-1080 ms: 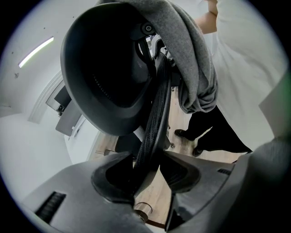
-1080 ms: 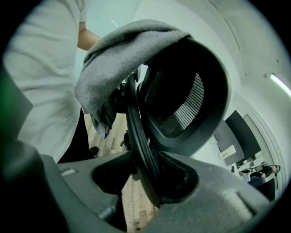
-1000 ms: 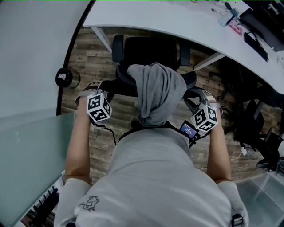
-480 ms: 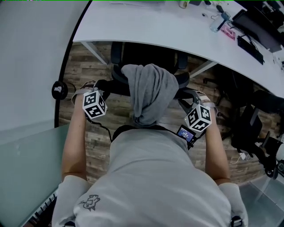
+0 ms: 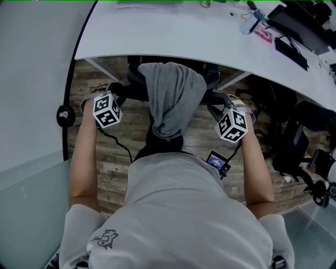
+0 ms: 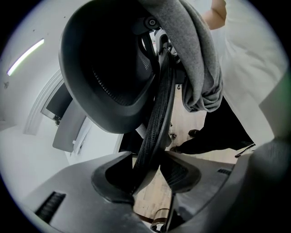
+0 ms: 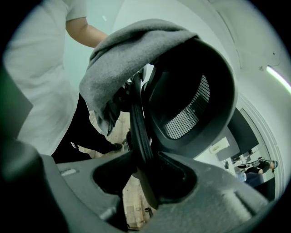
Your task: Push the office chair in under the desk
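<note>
Nearly home, the office chair [image 5: 131, 90], a grey hoodie [image 5: 173, 94] draped over its back, sits with its seat beneath the white worktop [image 5: 210, 37]. The left claw [image 6: 148, 173] clamps one edge of the back. The right claw [image 7: 145, 177] is closing on the other edge, with the rim between its jaws. The push looks all but done, and the next move is probably a straight, even shove.

Hidden from my view
The desk [image 5: 210, 44] hides the seat of the office chair [image 5: 129, 90]; a grey garment [image 5: 170, 97] covers its backrest; small items [image 5: 253, 5] are cut off at top.
</note>
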`<state>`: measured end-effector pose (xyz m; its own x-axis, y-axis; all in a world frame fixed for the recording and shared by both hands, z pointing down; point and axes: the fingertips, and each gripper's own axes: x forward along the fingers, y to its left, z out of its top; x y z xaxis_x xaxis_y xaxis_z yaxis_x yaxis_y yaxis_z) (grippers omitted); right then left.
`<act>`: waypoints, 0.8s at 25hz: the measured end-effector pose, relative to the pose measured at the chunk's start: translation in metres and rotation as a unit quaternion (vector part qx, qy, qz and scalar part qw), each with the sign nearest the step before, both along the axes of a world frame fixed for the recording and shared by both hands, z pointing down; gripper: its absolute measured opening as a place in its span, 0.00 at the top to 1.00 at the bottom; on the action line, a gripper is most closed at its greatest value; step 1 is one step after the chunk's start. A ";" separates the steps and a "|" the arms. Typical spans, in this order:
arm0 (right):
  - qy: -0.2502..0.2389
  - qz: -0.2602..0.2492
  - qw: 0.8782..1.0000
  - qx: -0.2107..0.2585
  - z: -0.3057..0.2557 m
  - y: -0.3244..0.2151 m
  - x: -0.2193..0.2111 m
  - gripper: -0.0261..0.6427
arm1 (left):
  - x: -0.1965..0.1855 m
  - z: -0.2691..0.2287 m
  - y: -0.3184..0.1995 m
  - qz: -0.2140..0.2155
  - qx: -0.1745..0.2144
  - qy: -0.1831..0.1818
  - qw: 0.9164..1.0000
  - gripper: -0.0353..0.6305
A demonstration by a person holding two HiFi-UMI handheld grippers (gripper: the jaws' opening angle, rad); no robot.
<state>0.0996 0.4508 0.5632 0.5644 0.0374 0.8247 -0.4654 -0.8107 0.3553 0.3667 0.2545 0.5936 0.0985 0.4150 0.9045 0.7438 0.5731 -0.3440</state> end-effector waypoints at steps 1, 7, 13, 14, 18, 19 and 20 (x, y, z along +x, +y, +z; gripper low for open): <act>0.000 0.001 1.000 -0.001 0.001 0.006 0.004 0.72 | 0.005 0.000 0.007 0.003 -0.001 0.000 1.000 0.67; -0.004 0.012 1.000 -0.001 0.001 0.045 0.031 0.72 | 0.033 -0.001 0.049 0.016 -0.011 -0.001 1.000 0.67; -0.014 0.027 1.000 0.003 0.004 0.095 0.069 0.72 | 0.075 0.002 0.104 0.031 -0.013 -0.006 0.999 0.67; -0.015 0.029 0.999 0.005 0.004 0.101 0.075 0.72 | 0.081 0.002 0.111 0.033 -0.014 -0.006 0.999 0.67; -0.018 0.034 0.999 0.010 0.006 0.133 0.099 0.72 | 0.107 0.004 0.146 0.040 -0.013 -0.007 0.999 0.67; -0.018 0.035 0.999 0.009 0.007 0.139 0.104 0.72 | 0.112 0.004 0.152 0.041 -0.012 -0.008 0.999 0.67; -0.018 0.035 0.999 0.008 0.007 0.142 0.106 0.72 | 0.114 0.004 0.154 0.041 -0.012 -0.008 0.999 0.67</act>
